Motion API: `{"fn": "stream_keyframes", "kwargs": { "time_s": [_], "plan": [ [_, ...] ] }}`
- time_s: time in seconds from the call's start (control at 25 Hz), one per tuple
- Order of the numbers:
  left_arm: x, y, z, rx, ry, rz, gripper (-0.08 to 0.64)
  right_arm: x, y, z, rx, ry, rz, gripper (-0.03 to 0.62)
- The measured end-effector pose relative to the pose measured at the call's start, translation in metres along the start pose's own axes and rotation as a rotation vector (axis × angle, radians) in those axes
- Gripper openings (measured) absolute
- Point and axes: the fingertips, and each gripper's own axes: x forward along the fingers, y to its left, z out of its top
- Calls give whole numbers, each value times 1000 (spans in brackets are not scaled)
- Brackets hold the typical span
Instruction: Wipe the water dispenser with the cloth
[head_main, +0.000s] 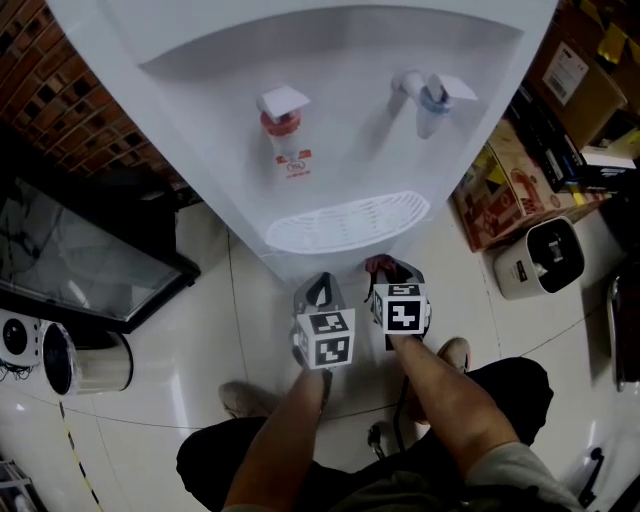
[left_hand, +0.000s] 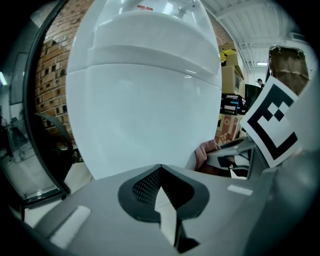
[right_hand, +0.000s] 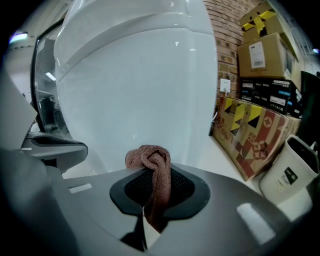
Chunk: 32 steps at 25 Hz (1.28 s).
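The white water dispenser (head_main: 330, 110) stands in front of me, with a red tap (head_main: 283, 125), a blue tap (head_main: 432, 100) and a drip tray (head_main: 350, 222). Just below the tray my right gripper (head_main: 388, 275) is shut on a brown-pink cloth (head_main: 383, 266). In the right gripper view the bunched cloth (right_hand: 151, 161) sticks out of the right gripper (right_hand: 152, 176), close to the dispenser's front panel (right_hand: 140, 90). My left gripper (head_main: 320, 293) hangs beside it, shut and empty. The left gripper (left_hand: 159, 170) faces the front panel (left_hand: 145, 115), with the cloth (left_hand: 204, 152) to its right.
Printed cardboard boxes (head_main: 500, 190) and a white appliance (head_main: 540, 255) stand on the floor to the right. A dark glass-topped unit (head_main: 70, 260) and a metal canister (head_main: 85, 360) are at the left. A brick wall (head_main: 70, 90) lies behind. The person's shoes (head_main: 245, 400) are below the grippers.
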Motion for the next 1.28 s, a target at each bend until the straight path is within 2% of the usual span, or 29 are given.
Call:
{"fn": "stream_keyframes", "kwargs": {
  "time_s": [0.44,0.84,0.92,1.04,1.28],
  "plan": [
    [28,-66,6,35,15,-124,0,4,-69,-6,121,11,-85,71],
    [27,-67,-3,52,39,-143,0,4,-78,-10,119,25,-105,69],
    [17,-51,-13,48,49,-121,0,-2,-75,-18,122,28,-107,71],
    [-1,-6,-35,28,76,-42,0,-7,-47,-33,74,34,-59,72],
    [-39,102,-72,-87,101,164,0,1,61,-46,-47,39,142,72]
  ]
}}
